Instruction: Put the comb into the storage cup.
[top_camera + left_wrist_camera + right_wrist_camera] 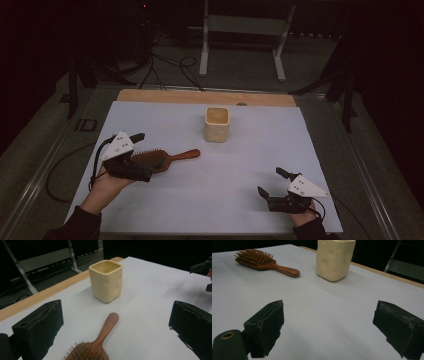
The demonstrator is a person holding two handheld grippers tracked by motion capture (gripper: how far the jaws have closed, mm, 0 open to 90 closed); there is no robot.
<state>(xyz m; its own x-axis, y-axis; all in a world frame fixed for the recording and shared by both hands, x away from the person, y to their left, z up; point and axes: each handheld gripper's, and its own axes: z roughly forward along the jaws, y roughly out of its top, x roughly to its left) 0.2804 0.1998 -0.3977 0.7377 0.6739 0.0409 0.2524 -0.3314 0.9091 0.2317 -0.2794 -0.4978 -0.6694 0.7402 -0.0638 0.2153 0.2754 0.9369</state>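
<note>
A wooden paddle hairbrush (162, 158) lies bristles-up on the white table cover (240, 170), its rounded handle pointing toward a cream, square-sided cup (217, 124) with a dimpled surface (no readable writing anywhere). The left gripper (142, 155) hovers over the brush head, jaws spread wide. The right gripper (270, 182) stands well apart, jaws also parted, holding nothing.

Hairbrush (92, 350) head cut off by bottom edge, cup (335, 258) rim cropped at top
</note>
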